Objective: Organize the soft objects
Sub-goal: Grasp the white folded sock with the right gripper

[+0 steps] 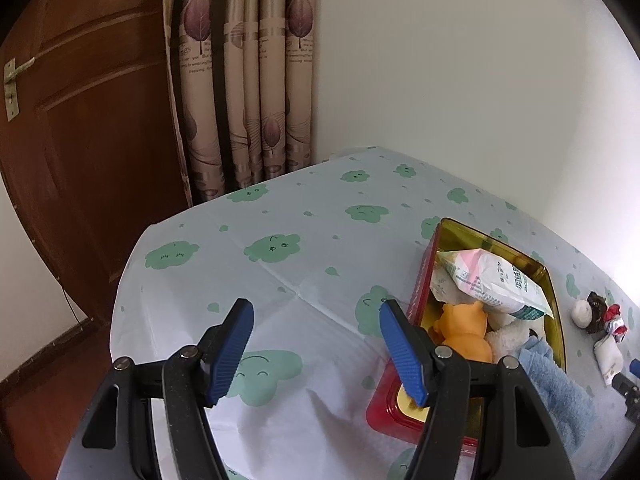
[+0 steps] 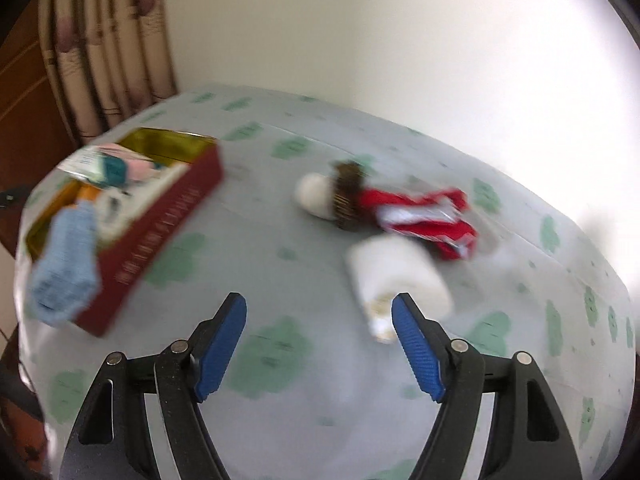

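Right wrist view is smeared: beside the red tin (image 2: 160, 216) on the desk (image 2: 280, 280), a white roll (image 2: 400, 272), red cloth (image 2: 424, 216) and pale toy (image 2: 320, 196) blur. Right tongs (image 2: 320, 344) gape empty. Left wrist view alone resolves the tin's orange toy (image 1: 464, 332); blue towel (image 1: 560, 392) overhangs, partly hidden; left tongs (image 1: 316, 352) wide, angled downward.

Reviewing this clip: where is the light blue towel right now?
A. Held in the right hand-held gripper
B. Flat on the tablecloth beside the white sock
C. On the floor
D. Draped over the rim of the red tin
D: the light blue towel hangs over the near edge of the red tin, partly inside it and partly outside.
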`<state>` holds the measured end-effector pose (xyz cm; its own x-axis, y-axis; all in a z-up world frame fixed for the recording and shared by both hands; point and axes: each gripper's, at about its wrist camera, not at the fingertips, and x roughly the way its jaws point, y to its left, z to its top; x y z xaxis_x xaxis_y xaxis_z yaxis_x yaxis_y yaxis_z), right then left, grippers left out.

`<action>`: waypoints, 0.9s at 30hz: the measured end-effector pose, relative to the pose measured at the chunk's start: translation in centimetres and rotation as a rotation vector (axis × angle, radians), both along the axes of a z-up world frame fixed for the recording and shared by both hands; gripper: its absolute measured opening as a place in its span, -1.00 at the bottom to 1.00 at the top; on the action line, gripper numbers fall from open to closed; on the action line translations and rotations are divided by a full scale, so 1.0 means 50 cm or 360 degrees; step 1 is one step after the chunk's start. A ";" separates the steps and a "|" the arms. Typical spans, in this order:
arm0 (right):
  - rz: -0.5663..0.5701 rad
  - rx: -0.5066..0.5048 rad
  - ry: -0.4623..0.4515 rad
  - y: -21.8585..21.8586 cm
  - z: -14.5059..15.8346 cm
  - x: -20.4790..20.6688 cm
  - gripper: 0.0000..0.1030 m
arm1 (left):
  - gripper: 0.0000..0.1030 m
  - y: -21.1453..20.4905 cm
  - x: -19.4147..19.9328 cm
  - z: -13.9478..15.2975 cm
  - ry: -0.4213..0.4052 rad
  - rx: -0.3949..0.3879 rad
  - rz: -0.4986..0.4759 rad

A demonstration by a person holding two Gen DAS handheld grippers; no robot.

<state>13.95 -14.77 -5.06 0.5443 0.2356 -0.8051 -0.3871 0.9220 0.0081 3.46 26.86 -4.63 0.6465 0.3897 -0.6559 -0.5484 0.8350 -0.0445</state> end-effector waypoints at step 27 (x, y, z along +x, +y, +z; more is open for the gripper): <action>-0.0047 0.0074 0.0067 -0.082 -0.104 0.116 -0.26 | 0.31 -0.102 0.003 0.047 -0.0122 0.0236 -0.0163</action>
